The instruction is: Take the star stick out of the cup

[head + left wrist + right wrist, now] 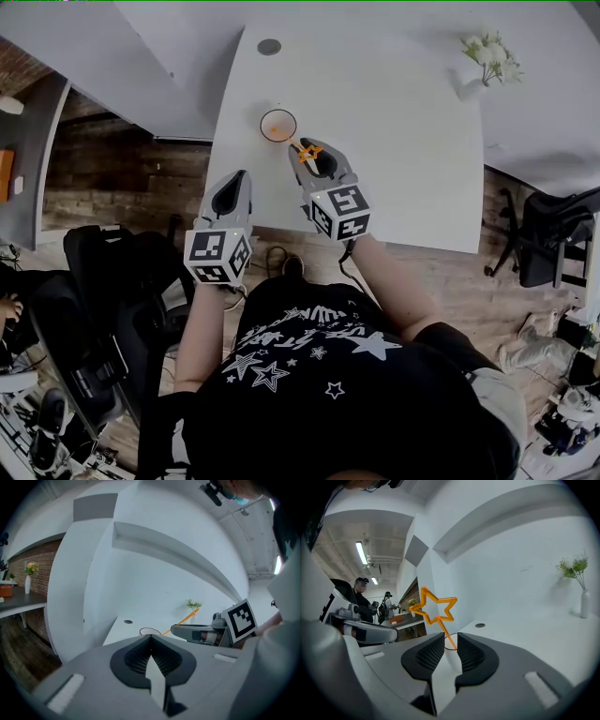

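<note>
The left gripper (237, 180) hangs over the near-left edge of the white rectangular tabletop (403, 159). In its own view its grey jaws are pressed together with nothing between them (150, 637). Just ahead and to its right stands the small white round cup with a dark rim (262, 126), upright on the table. The thin orange star stick (308, 152) has its lower end in the cup and leans out over the rim toward the person's right.

The right gripper (310, 150) reaches in at that stick. In the right gripper view its jaws stand a little apart (450, 637) with the stem passing through the gap. The pads do not appear to press on it, and the outlined star head (436, 606) rises above them. Well apart, at the table's far-right corner, is a white vase of pale flowers (485, 54).
</note>
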The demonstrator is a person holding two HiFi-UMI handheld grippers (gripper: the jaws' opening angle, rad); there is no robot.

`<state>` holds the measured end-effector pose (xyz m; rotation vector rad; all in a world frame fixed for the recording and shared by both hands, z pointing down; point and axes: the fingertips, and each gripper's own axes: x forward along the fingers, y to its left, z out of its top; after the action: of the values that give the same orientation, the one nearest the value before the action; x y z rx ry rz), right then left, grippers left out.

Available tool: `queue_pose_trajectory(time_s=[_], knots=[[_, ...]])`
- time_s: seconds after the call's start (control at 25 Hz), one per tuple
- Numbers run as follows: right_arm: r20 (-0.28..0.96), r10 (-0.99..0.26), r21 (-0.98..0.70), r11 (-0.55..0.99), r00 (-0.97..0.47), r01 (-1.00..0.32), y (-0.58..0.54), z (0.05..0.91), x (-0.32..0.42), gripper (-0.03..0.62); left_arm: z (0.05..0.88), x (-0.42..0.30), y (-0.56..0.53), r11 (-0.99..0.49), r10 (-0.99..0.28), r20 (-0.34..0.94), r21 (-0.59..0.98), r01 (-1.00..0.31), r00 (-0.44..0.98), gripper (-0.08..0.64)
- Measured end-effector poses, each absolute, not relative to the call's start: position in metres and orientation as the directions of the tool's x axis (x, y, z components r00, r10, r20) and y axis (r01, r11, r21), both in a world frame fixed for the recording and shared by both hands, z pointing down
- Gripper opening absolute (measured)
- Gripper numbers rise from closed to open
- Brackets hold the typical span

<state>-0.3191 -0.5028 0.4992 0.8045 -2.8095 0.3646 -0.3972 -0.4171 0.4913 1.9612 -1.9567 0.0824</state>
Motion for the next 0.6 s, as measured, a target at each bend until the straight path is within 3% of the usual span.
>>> queue_pose_trajectory(time_s=[0.2,0.6], knots=[[0.253,-0.496,-0.177,0.82,-0.83,-0.544,-0.504,0.498,-0.321,0.054,0.489,-0.402,-0.415,0.039,-0.959,0.283,0.223,-0.974,0.027,0.003],[0.201,-0.532,-0.147,0.814,-0.823,-0.562,-0.507,0.478,-0.316,0.032,0.486,-0.406,-0.416,0.043,-0.961,0.277,0.219,-0.975,0.02,0.003]])
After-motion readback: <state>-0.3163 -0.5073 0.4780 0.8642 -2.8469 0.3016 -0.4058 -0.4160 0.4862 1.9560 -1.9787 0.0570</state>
